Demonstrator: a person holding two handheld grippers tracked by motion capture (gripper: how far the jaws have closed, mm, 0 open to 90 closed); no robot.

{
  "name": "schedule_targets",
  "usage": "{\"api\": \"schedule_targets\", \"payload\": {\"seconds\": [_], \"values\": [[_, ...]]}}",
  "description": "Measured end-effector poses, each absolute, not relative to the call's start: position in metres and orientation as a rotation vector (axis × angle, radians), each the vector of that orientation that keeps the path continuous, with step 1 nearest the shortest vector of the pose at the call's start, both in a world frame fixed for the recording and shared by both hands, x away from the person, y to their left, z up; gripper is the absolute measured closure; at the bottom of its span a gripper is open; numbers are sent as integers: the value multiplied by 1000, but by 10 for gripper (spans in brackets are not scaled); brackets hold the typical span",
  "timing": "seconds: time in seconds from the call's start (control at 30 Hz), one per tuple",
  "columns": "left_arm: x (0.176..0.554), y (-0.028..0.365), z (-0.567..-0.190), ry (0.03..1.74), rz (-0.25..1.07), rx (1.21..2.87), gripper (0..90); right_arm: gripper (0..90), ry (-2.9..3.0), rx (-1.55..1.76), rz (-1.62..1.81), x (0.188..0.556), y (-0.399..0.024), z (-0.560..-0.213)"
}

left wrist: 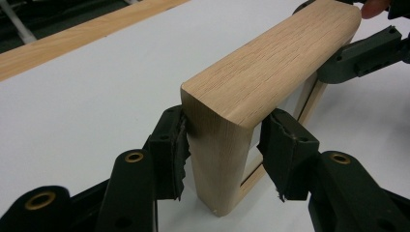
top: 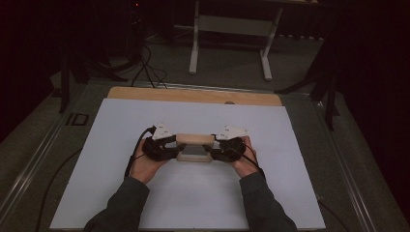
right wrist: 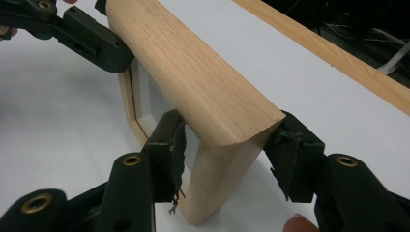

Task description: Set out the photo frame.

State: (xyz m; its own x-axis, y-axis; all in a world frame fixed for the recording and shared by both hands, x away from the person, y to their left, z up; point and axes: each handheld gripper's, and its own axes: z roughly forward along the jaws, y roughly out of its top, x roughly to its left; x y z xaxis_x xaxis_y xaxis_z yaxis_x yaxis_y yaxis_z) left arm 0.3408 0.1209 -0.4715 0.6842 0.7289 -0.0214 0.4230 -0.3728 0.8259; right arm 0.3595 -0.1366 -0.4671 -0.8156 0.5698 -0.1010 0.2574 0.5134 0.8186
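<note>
A light wooden frame (top: pixel 195 145) with a pale panel set in it stands upright on its long edge over the white board (top: pixel 193 203), near the middle. My left gripper (top: pixel 175 147) clasps its left end. In the left gripper view the gripper (left wrist: pixel 222 145) has a pad against each side of that end post. My right gripper (top: pixel 215 147) clasps the other end. In the right gripper view the gripper (right wrist: pixel 227 145) has both pads touching the wood. Each gripper view also shows the other gripper far off, the right gripper (left wrist: pixel 358 58) and the left gripper (right wrist: pixel 92 41).
The board lies on a table with a bare wooden strip (top: pixel 193 95) along its far edge. Beyond it, a white stand (top: pixel 232 29) rests on the floor and black cables (top: pixel 145 67) run across it. Dark posts flank the table, and both forearms enter from below.
</note>
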Motion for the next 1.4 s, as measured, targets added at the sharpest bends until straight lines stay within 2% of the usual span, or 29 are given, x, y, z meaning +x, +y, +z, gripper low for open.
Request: {"api": "schedule_targets", "payload": {"seconds": [1.4], "values": [[360,121,-476,982,393,1930,508,489,2406,793,1285,385,-138,-471]]}}
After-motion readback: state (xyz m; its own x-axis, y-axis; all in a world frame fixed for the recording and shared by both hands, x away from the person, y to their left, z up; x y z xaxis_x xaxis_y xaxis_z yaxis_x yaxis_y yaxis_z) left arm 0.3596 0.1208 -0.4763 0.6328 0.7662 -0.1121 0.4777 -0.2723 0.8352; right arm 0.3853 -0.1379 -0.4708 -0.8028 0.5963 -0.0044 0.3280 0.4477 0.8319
